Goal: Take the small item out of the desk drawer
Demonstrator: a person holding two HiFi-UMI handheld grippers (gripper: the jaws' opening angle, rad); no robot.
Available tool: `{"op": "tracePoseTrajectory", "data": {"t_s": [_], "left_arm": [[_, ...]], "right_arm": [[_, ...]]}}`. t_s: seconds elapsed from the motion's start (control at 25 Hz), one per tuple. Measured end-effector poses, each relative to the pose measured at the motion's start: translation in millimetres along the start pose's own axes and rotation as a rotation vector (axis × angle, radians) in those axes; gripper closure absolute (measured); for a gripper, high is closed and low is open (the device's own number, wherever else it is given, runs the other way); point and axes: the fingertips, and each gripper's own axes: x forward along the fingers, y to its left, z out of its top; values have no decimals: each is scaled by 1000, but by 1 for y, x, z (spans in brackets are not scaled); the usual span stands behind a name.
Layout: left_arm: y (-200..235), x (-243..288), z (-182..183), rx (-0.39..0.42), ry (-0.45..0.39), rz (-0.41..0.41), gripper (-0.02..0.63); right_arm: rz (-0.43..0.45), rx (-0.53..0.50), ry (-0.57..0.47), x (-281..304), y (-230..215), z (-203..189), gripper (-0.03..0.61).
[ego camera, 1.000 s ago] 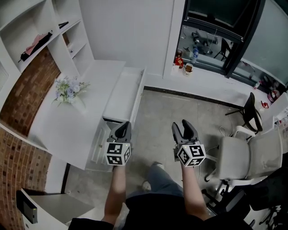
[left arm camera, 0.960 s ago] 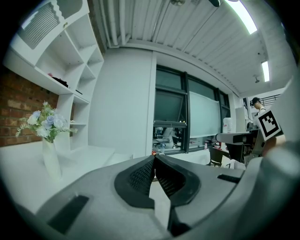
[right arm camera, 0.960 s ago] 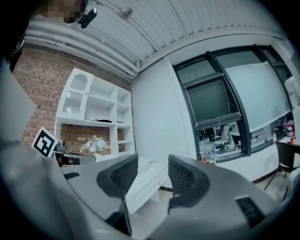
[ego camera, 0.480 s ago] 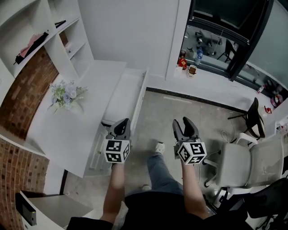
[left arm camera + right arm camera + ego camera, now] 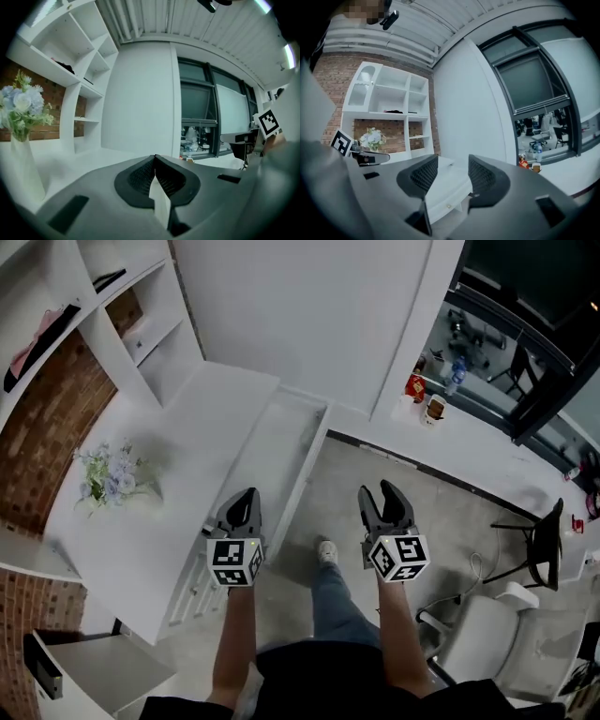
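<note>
A white desk [image 5: 159,512] runs along the left wall, with a lower white drawer unit [image 5: 281,442] against its right side. In the right gripper view the drawer unit [image 5: 445,190] shows between the jaws, some way off, with a small round knob [image 5: 449,205] on its front. The drawers look closed and no small item is visible. My left gripper [image 5: 244,505] hangs over the desk's near right edge, its jaws shut on nothing; its pads meet at the tips [image 5: 154,159]. My right gripper [image 5: 385,502] is over the floor, open and empty [image 5: 453,172].
A vase of pale flowers [image 5: 111,479] stands on the desk. White wall shelves [image 5: 89,320] rise at the left. A windowsill with bottles and cups [image 5: 431,404] is at the back right, a white office chair [image 5: 487,643] at the near right. The person's shoe [image 5: 326,552] is on the floor.
The person has stepped forward, so the desk and drawer unit lie closer and more under the grippers. Both grippers keep the same pose and jaw state.
</note>
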Motion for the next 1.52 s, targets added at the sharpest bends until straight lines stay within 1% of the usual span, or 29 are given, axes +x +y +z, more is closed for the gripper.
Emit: {"op": "tracePoseTrajectory", "data": {"t_s": [0.16,0.32,0.44,0.6,0.72,0.84,1.0,1.12,1.2,1.28,1.44,1.52], "left_arm": [[25,63,3,-10,14,88,604],[62,119,11,-29,15,203,604],[78,140,13,-40,31,271,604],[92,151,12,-57,63,333,604],[98,157,9,-74,78,351,604],[95,168,5,-85,93,337,604],[91,182,-1,-101,116,313,604],[94,190,4,-96,110,306,604],[94,193,7,-99,105,306,604],[92,193,7,-98,106,306,604],[86,190,5,-102,117,312,604],[84,187,2,-105,127,319,604]], "right_arm": [[85,-23,50,94,-38,6,397],[161,-23,80,189,-66,12,397],[210,-11,98,239,-76,13,397],[265,-5,125,280,-75,10,397],[300,-9,151,303,-69,6,397],[323,-25,180,320,-65,0,397],[367,-97,228,342,-58,-10,397],[445,-198,264,358,-46,-16,396],[535,-302,298,366,-34,-23,397],[664,-435,339,372,-20,-34,397],[987,-725,431,373,11,-58,397],[1129,-872,484,372,20,-76,397]]}}
